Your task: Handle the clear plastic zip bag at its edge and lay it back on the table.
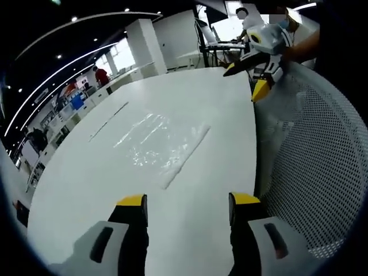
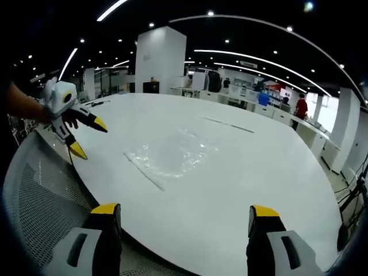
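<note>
A clear plastic zip bag [image 1: 158, 144] lies flat and crinkled on the white table [image 1: 86, 190], ahead of my left gripper [image 1: 188, 210], which stands open with nothing between its yellow-tipped jaws. My right gripper [image 1: 257, 77] comes into the left gripper view at the top right, held over the table's edge, jaws apart. In the right gripper view the same bag [image 2: 172, 155] rests on the table [image 2: 259, 167] beyond my open right gripper [image 2: 187, 219]. The left gripper [image 2: 87, 137] appears at the left there, open, in a person's hand, apart from the bag.
A white mesh chair back [image 1: 316, 172] stands against the table's edge on the right; the mesh chair back [image 2: 40, 201] is at lower left in the right gripper view. A thin strip [image 1: 108, 121] lies on the table past the bag. Desks and people are far behind.
</note>
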`<state>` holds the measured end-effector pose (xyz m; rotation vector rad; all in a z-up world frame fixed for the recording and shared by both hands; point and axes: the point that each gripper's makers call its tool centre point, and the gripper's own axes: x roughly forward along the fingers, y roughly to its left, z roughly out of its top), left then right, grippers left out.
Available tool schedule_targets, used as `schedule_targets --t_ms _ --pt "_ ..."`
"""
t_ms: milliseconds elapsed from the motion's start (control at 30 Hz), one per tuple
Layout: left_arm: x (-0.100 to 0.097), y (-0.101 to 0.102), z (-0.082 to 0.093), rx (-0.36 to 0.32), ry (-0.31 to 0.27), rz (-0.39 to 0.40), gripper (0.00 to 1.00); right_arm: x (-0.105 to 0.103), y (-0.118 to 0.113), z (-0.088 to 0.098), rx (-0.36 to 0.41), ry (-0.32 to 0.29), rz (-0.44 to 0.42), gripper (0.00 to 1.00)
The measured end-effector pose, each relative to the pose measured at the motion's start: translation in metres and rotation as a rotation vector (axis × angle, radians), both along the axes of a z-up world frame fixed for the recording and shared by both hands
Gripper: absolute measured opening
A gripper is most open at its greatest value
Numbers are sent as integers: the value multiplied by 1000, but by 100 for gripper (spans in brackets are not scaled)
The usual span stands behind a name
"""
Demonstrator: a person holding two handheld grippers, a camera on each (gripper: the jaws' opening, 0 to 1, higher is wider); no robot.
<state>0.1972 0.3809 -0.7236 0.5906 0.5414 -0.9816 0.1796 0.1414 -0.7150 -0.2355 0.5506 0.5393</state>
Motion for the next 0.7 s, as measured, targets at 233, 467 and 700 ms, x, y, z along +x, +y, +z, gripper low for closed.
schedule_targets --t_ms 233,467,700 --pt "5 -4 -7 52 -4 -63 46 -1 1 -1 -6 10 2 90" --pt "15 -9 -10 110 -42 -126 37 -3 3 -2 -14 19 13 87" --pt "25 -13 -13 133 -36 -145 34 -3 3 -3 -21 21 23 83"
